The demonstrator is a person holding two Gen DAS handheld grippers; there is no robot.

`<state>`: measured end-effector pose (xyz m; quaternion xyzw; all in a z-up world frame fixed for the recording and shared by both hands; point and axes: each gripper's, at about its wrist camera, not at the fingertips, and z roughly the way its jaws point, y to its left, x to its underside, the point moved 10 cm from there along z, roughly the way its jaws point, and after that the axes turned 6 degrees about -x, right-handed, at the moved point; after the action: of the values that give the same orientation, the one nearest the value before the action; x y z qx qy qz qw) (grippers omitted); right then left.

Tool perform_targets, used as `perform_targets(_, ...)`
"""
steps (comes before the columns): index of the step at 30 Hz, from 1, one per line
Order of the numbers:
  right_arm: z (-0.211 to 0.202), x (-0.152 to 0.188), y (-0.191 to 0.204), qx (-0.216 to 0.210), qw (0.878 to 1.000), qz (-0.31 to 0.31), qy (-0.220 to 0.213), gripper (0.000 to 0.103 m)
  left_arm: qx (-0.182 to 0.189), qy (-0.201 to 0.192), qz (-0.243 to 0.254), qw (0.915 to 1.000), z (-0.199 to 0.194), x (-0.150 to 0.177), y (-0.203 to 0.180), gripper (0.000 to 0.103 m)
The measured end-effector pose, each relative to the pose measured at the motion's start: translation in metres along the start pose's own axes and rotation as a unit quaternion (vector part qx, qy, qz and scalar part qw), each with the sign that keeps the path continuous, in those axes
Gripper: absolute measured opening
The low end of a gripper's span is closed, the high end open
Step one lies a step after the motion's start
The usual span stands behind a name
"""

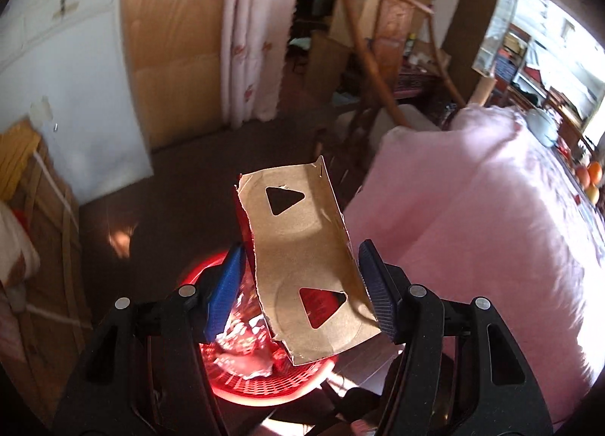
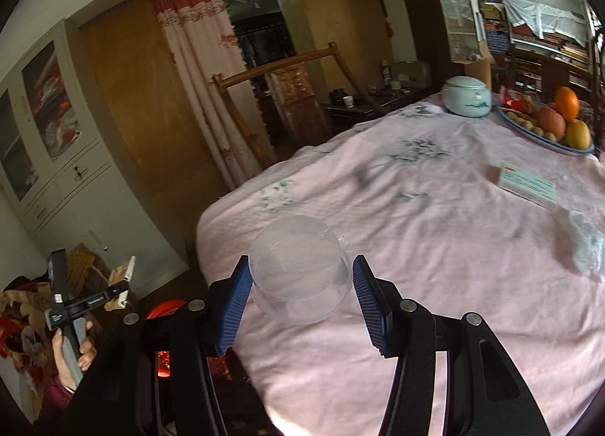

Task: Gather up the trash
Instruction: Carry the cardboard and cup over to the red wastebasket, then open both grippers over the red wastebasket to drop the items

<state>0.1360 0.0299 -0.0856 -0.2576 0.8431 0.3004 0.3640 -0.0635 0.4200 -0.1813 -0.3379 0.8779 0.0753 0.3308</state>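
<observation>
Left wrist view, from the left: white cabinet [image 1: 75, 69] at the wall, pink floral curtain [image 1: 253, 31] beside a wooden panel. Centre: left gripper [image 1: 298, 285] spread apart, blue pads [image 1: 227, 285] not pressing. Torn brown cardboard piece [image 1: 302, 266] with two triangular cut-outs standing tilted between the pads, its right edge against the right pad, a gap on the left side. Directly below: red perforated trash basket [image 1: 264, 383] on the dark floor, shiny crumpled wrappers inside. Right: pink cloth-covered table [image 1: 491, 228], wooden chair [image 1: 385, 50] behind it.

Right wrist view, from the left: hand [image 2: 75, 345] holding the other gripper's handle; red basket [image 2: 166, 309] partly visible low at the table's edge. Centre: right gripper [image 2: 300, 303] open wide around a clear plastic dome lid [image 2: 302, 269], resting upside-down-bowl fashion on the pink tablecloth [image 2: 435, 247] near the table's near-left corner; pads just beside it, contact not evident. Right: small printed carton [image 2: 527, 186], crumpled clear plastic [image 2: 588, 243], white ceramic lidded jar [image 2: 467, 96], fruit plate [image 2: 552, 143] with orange [image 2: 567, 103].
</observation>
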Motion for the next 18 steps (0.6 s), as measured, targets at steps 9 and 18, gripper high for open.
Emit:
perform_targets(9,0.074,0.021,0.141,-0.082,0.992,-0.063,0.066,0.054,-0.001,0.057,-0.017,0.9982,0.036,0.037,0.045,0.065)
perform_targets(18,0.142,0.069,0.235,-0.134,0.974,-0.106,0.152,0.054,-0.036,0.053,-0.062,0.996,0.034,0.045,0.101,0.091)
